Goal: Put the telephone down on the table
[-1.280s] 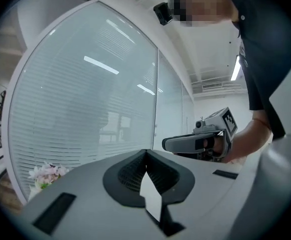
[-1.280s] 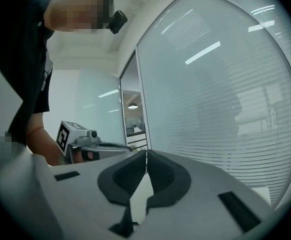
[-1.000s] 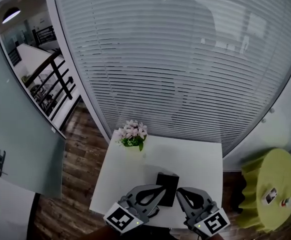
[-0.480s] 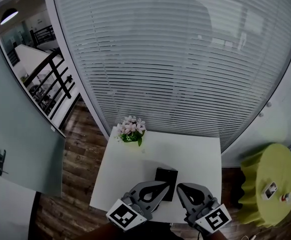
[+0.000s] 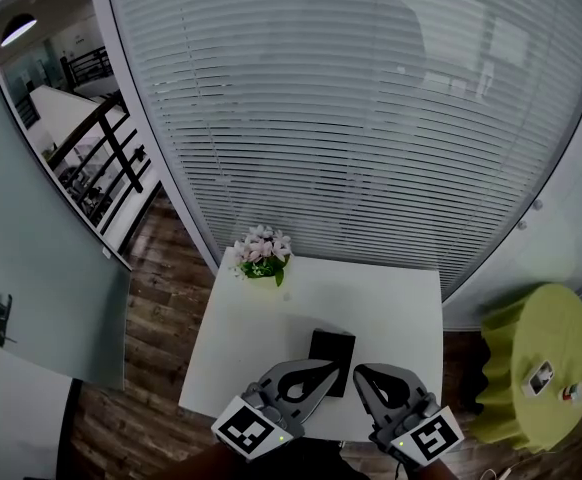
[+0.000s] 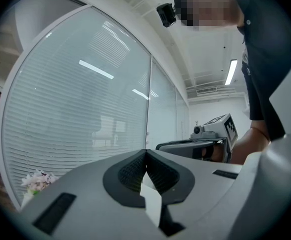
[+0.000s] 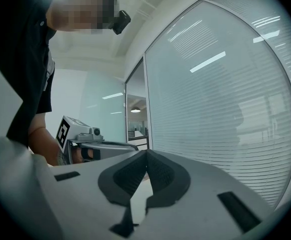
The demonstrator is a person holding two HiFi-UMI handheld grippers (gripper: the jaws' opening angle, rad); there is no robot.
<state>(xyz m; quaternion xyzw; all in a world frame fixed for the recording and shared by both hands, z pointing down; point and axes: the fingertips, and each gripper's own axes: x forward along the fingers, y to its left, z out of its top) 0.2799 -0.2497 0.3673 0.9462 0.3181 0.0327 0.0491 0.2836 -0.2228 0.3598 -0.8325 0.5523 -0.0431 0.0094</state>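
The telephone [image 5: 333,356], a flat black slab, lies on the white table [image 5: 391,308] at about 6 o'clock of the tabletop, near the front edge and apart from both sets of jaws.

At 9 o'clock of the head view stands a frosted glass door [image 5: 31,298], with a dark railing [image 5: 106,158] beyond it at 10 o'clock. A pot of pale pink flowers [image 5: 262,252] sits at the table's 11 o'clock corner, against the glass wall with its slatted blinds [image 5: 351,118].

The left gripper [image 5: 329,370] comes in at 6 o'clock, its tip overlapping the telephone's lower left edge in the head view; whether it touches cannot be told. In its own view its jaws [image 6: 145,153] are pressed together with nothing between them.

The right gripper [image 5: 359,374] lies just beside the telephone's lower right corner, its jaws [image 7: 146,153] likewise closed and empty.

At 4 o'clock stands a yellow-green round table [image 5: 531,338], well apart from the white one.
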